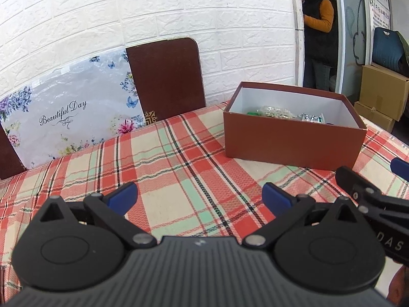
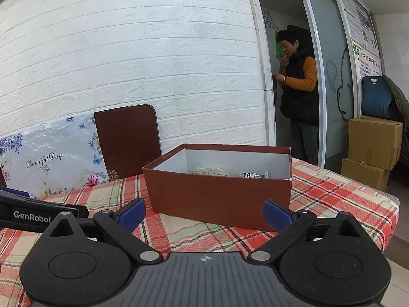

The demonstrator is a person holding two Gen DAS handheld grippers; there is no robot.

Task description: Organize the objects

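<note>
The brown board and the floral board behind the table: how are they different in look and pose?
The brown board is plain dark brown with a small gold ornament at its lower corner; the floral board is pale, with flowers, butterflies and the words "Beautiful Day". The brown board stands taller and overlaps the floral board's right edge. Both lean against the white brick wall.

soft even light (fisheye-warped edges)

Both grippers hang low and side by side, tilted a little downward. The left gripper (image 1: 200,196) has its blue pads (image 1: 122,196) spread wide with nothing between them. The right gripper (image 2: 204,213) (blue-tipped as well) gapes just as wide, holding nothing.
</note>
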